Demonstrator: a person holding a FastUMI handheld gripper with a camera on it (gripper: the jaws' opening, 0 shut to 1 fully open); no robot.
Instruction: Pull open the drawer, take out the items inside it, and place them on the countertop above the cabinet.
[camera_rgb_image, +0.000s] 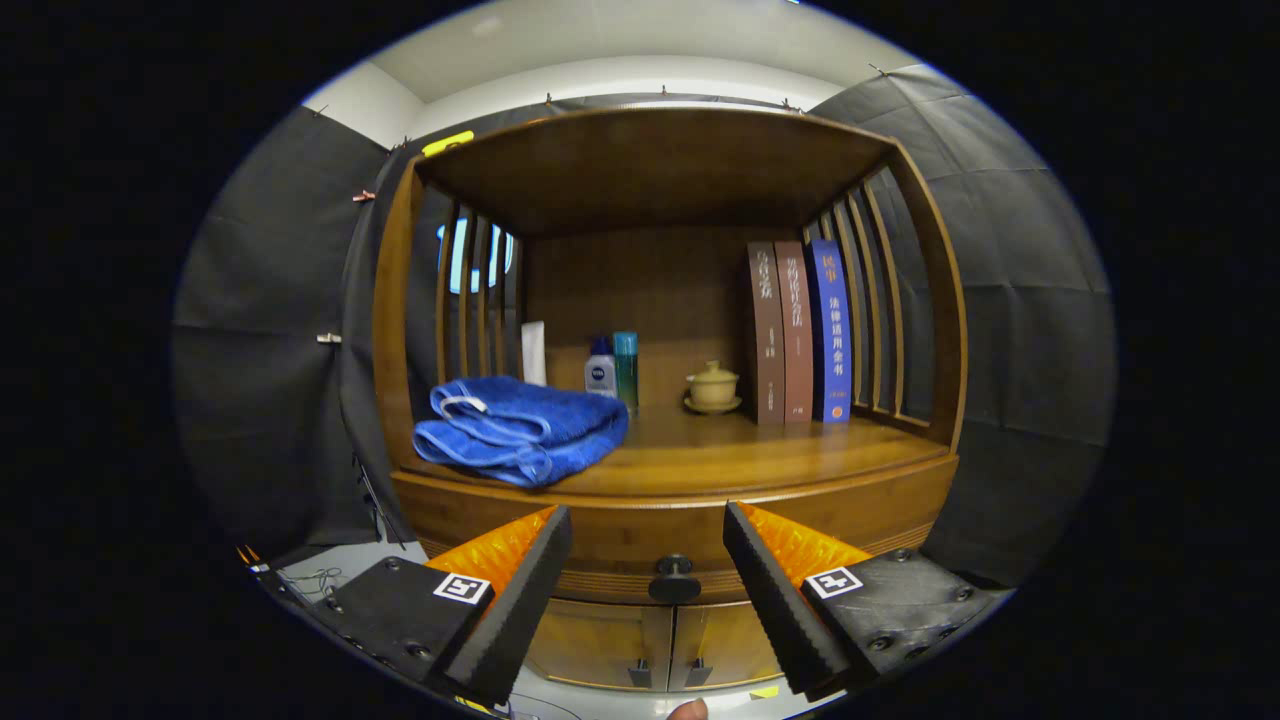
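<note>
Hovering before the cabinet, the gripper (648, 560) is spread wide and holds nothing. The closed drawer (670, 545) shows its black knob (674, 580) between the fingers, beyond them. A blue towel (520, 428) lies on the counter (720, 450) above.

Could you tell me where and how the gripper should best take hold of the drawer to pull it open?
Grip the round dark knob at the middle of the drawer front, coming straight from the front. It juts out, and the open gripper already frames it between its fingers.
</note>
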